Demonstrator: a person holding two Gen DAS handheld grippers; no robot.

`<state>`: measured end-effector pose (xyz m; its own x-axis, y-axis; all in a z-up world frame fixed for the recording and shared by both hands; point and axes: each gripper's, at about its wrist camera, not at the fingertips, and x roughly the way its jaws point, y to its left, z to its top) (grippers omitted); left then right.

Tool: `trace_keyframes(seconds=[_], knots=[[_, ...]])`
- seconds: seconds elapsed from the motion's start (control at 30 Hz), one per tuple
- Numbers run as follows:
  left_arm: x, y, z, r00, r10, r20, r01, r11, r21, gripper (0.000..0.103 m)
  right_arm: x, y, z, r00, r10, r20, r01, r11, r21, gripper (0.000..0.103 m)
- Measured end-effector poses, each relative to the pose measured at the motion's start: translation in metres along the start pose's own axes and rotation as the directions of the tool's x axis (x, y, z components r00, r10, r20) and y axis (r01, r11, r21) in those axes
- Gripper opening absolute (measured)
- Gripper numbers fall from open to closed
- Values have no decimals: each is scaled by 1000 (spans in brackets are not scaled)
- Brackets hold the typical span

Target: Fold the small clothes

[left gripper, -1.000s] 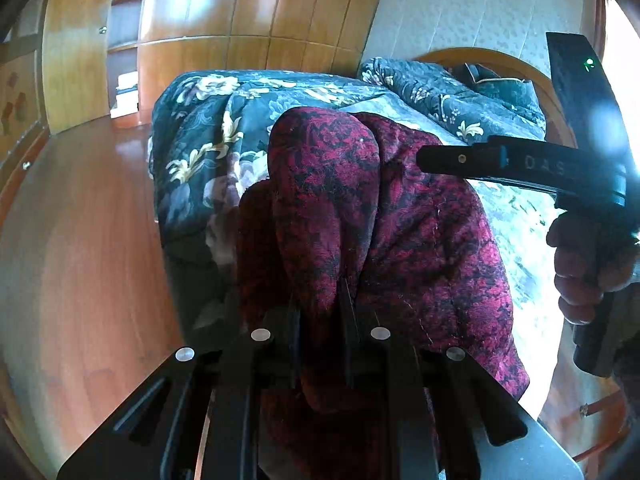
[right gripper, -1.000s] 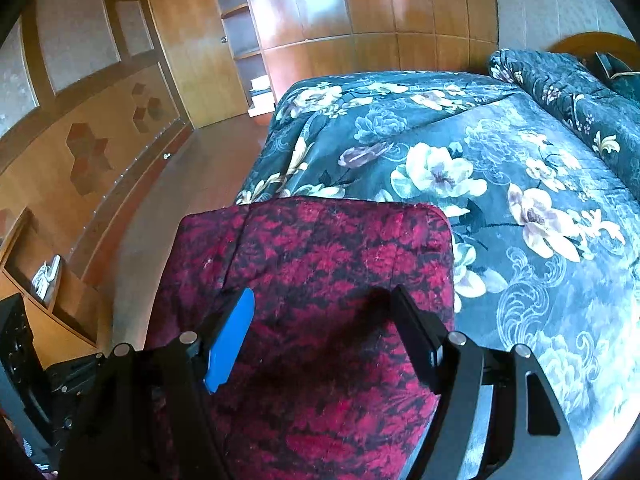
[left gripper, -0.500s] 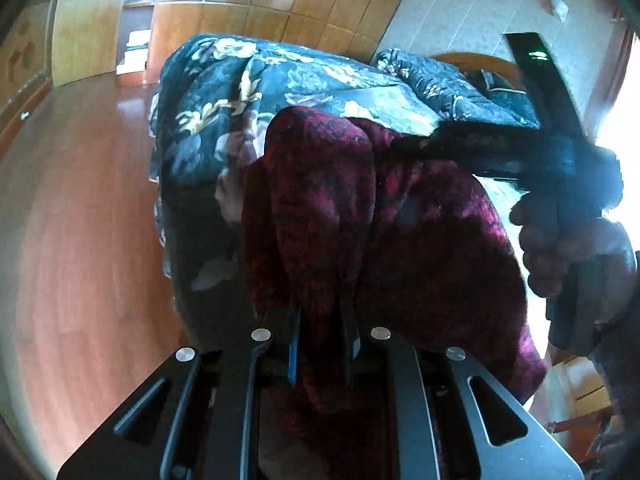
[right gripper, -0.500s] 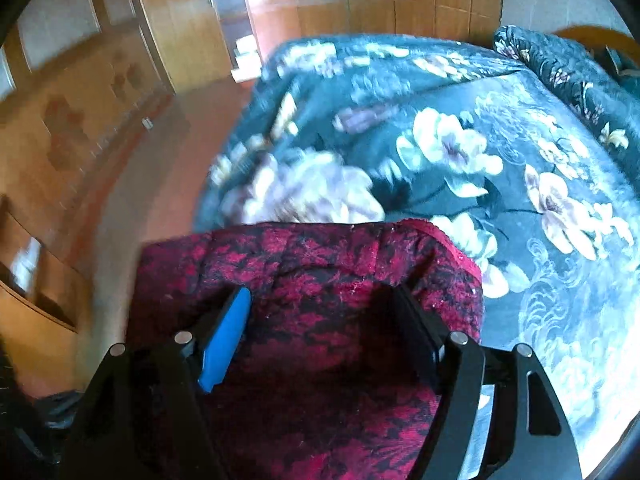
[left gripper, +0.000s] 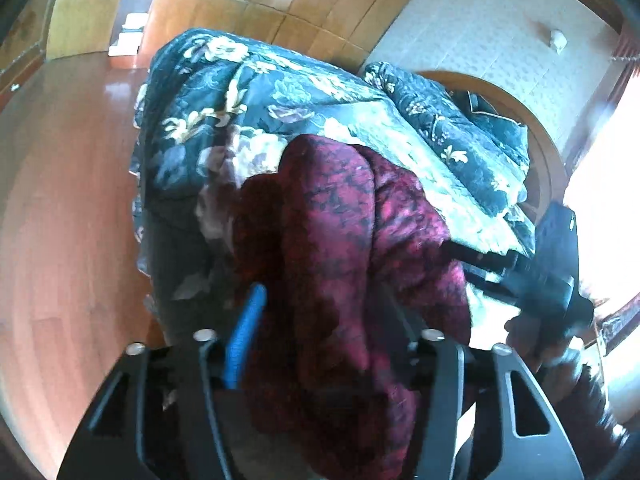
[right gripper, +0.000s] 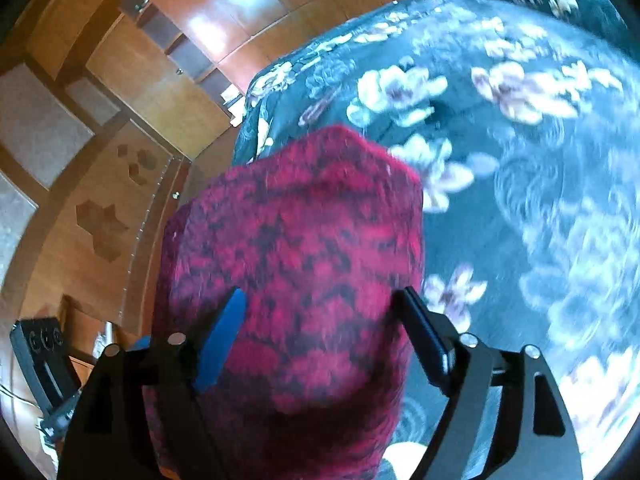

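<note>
A dark red garment with a black pattern (left gripper: 340, 248) lies bunched at the near edge of the bed. My left gripper (left gripper: 324, 316) is open, its jaws spread to either side of the cloth, which bulges between them. In the right wrist view the same garment (right gripper: 304, 248) fills the space between the fingers of my right gripper (right gripper: 320, 312), which is open with its jaws wide apart. The right gripper also shows in the left wrist view (left gripper: 552, 280), at the garment's right side.
The bed has a dark blue floral quilt (right gripper: 500, 128) with pillows (left gripper: 460, 128) at the wooden headboard. Polished wood floor (left gripper: 60, 220) lies to the left, with wooden wardrobes (right gripper: 168, 80) behind. A black device (right gripper: 36, 352) sits low left.
My left gripper has opened and let go of the garment. The right gripper has dropped lower on the right and both views have tilted; the garment has sagged onto the bed edge.
</note>
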<state>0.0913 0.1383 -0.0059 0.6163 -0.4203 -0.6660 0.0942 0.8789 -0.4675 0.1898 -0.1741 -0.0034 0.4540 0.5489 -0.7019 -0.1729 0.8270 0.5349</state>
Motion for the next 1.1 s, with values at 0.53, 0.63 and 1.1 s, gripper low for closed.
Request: trace_keyframes(seconds=[0.53,0.63,1.1], knots=[[53,8,-10,958,283,-58,-270,949,162,54,-8,-7,-121,986,91,-139,-103,992,-80,67],[49,12,-8,958,283,-51,-275,953,131,59,-10,-3,-119,985,92,-147,-106,990,-96,70],[33,-1,-10,956,291,42,-293,932,214,71,-15,-37,-41,974,212,-74,-206,975,80,101]])
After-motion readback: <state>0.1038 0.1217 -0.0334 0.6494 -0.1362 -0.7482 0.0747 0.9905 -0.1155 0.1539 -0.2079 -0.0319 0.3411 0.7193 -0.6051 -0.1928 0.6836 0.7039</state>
